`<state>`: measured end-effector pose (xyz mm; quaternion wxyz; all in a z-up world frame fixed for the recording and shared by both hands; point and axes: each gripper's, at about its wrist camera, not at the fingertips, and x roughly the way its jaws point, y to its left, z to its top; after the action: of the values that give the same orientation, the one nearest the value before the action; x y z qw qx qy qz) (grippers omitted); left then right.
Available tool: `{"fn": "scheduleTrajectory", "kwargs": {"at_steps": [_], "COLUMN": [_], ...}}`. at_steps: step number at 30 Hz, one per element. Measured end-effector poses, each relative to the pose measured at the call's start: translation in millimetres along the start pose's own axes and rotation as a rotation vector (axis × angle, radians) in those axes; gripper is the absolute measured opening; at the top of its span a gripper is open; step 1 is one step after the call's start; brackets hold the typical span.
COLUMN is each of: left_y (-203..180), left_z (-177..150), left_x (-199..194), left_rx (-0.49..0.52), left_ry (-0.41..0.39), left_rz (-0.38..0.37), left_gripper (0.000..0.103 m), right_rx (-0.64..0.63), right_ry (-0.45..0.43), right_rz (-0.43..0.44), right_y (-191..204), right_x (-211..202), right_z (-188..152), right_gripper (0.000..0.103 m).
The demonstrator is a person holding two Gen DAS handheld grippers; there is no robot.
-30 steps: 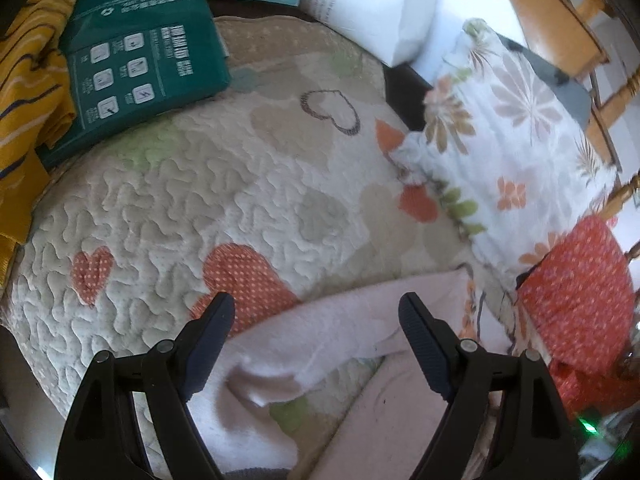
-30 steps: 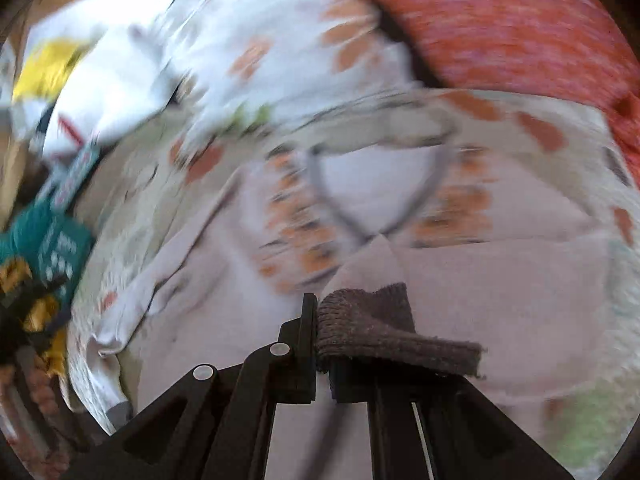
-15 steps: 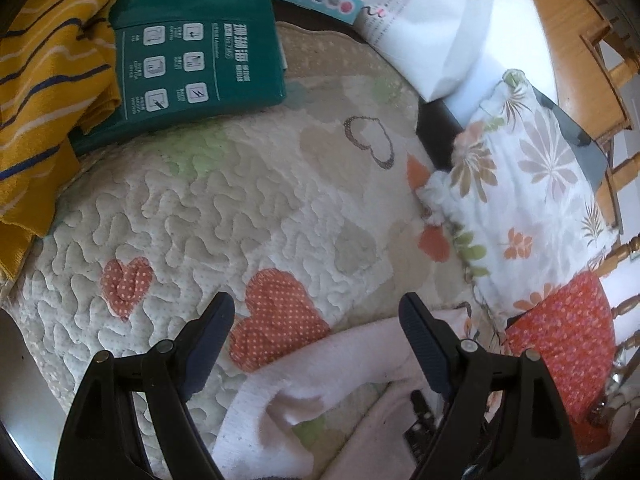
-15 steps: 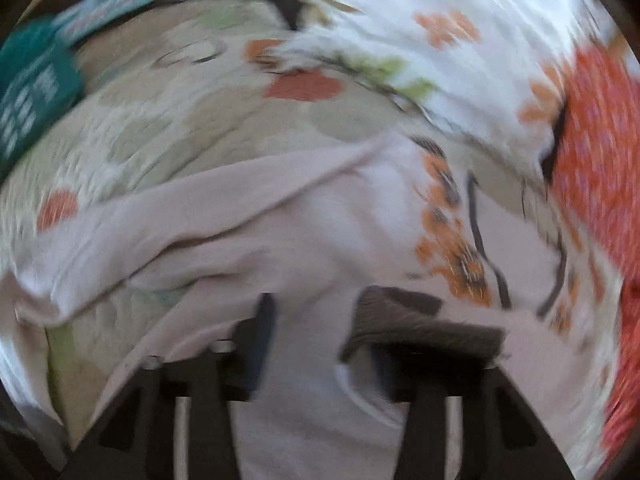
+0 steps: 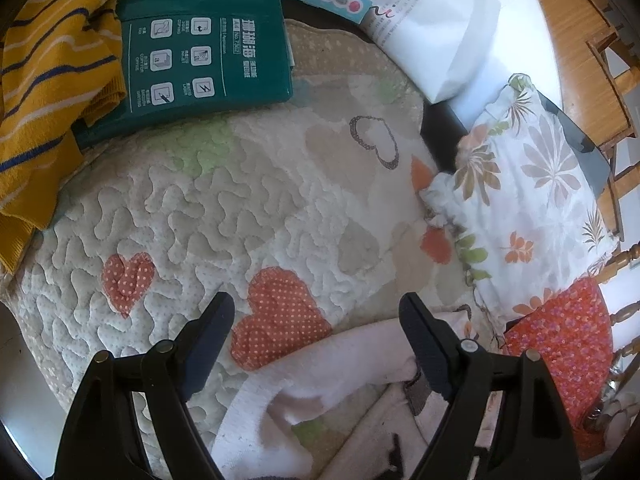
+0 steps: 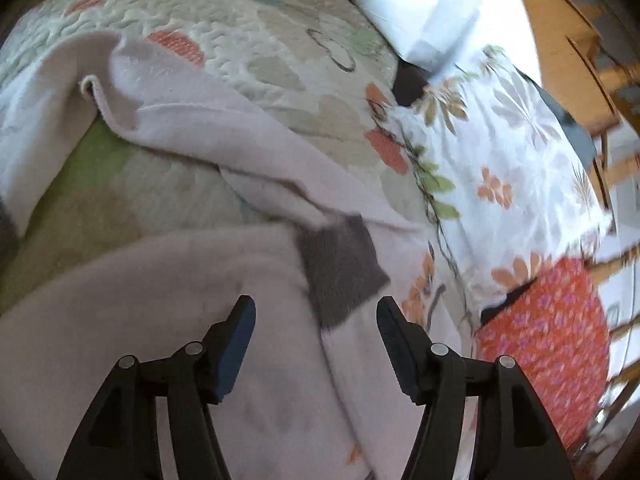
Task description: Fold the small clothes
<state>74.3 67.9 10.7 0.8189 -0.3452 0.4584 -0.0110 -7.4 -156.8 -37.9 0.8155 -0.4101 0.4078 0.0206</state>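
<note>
Quilted mat (image 5: pixel 248 200) bears pink garment (image 6: pixel 208 148), probably paper pack (image 5: pixel 204 40).

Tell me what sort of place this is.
Most likely a home, perhaps a dining area: a quilted heart-patterned pad serves as the folding surface, with a floral cushion beside it, wooden chairs behind, and household clutter like a green paper pack.

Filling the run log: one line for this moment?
left tool open | right tool open | pink garment on quilt, unfolded
</note>
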Motion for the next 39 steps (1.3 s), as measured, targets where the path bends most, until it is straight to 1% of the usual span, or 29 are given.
{"fn": "scheduleTrajectory", "kwargs": {"at_steps": [2,3,4,5,6,7,10,13,15,16,18,19,20,22,26,27,30,32,33,34,36,38,39], "left_y": [0.1,0.1,0.1,0.4,0.7,1.5,10.5,25.9,36.0,42.2,52.5,55.3,56.2,58.5,54.1,52.1,48.3,46.4,45.4,45.0,44.5,44.6,45.8], "left_z": [0.4,0.6,0.8,1.2,1.5,2.7,12.0,23.1,28.0,29.5,31.6,32.1,31.9,32.2,30.6,29.9,27.9,26.7,26.0,25.3,24.5,24.6,25.0], "left_x": [-0.3,-0.4,-0.4,-0.3,-0.4,-0.5,-7.0,-17.8,-23.1,-25.1,-26.6,-26.4,-25.5,-24.0,-21.6,-20.9,-18.8,-17.0,-16.1,-16.2,-16.8,-16.6,-16.5], "left_rx": [-0.001,0.000,0.001,0.001,0.002,0.002,-0.009,-0.033,-0.050,-0.062,-0.084,-0.089,-0.092,-0.095,-0.090,-0.087,-0.081,-0.077,-0.073,-0.071,-0.071,-0.073,-0.076], "left_ry": [-0.004,-0.008,-0.008,-0.006,-0.004,-0.005,-0.037,-0.089,-0.111,-0.117,-0.113,-0.108,-0.103,-0.090,-0.083,-0.080,-0.069,-0.061,-0.056,-0.055,-0.057,-0.060,-0.061], "left_rz": [0.002,0.005,0.006,0.005,0.005,0.007,0.035,0.080,0.103,0.112,0.117,0.117,0.116,0.111,0.102,0.097,0.092,0.088,0.086,0.086,0.088,0.090,0.093], "left_gripper": [0.083,0.083,0.083,0.083,0.083,0.084,0.083,0.084,0.084,0.084,0.084,0.084,0.084,0.084,0.084,0.084,0.084,0.084,0.084,0.084,0.084,0.084,0.084], "right_rx": [0.121,0.199,0.252,0.338,0.393,0.462,0.536,0.576,0.621,0.645,0.659,0.656,0.646,0.616,0.580,0.575,0.543,0.522,0.516,0.504,0.469,0.433,0.422], "right_ry": [0.020,0.035,0.043,0.062,0.078,0.100,0.111,0.073,0.050,0.033,0.013,0.008,0.002,-0.016,-0.026,-0.020,-0.022,-0.030,-0.035,-0.039,-0.040,-0.049,-0.046], "right_rz": [0.014,0.012,0.004,-0.008,-0.001,0.033,0.092,0.238,0.383,0.477,0.580,0.633,0.666,0.705,0.734,0.724,0.646,0.624,0.619,0.618,0.623,0.595,0.598], "right_y": [-22.8,-38.1,-46.5,-63.3,-74.5,-88.7,-99.6,-88.9,-74.9,-64.7,-49.1,-35.3,-25.4,-5.5,22.2,29.2,43.7,45.4,46.8,47.6,54.5,63.9,68.5], "right_x": [-3.1,-3.3,-4.2,-1.1,2.4,7.3,5.0,-10.4,-18.1,-22.7,-28.2,-31.1,-33.8,-39.9,-43.8,-43.9,-48.0,-52.7,-55.6,-58.5,-62.9,-67.3,-68.3], "right_z": [-15.1,-24.1,-31.0,-40.7,-48.0,-57.0,-66.2,-61.3,-54.5,-49.0,-41.3,-35.3,-31.1,-21.8,-6.4,-3.5,3.0,3.2,3.5,4.3,6.8,8.7,9.1], "right_gripper": [0.067,0.067,0.067,0.067,0.067,0.067,0.067,0.067,0.067,0.067,0.067,0.067,0.067,0.067,0.067,0.068,0.068,0.061,0.052,0.046,0.046,0.044,0.031]}}
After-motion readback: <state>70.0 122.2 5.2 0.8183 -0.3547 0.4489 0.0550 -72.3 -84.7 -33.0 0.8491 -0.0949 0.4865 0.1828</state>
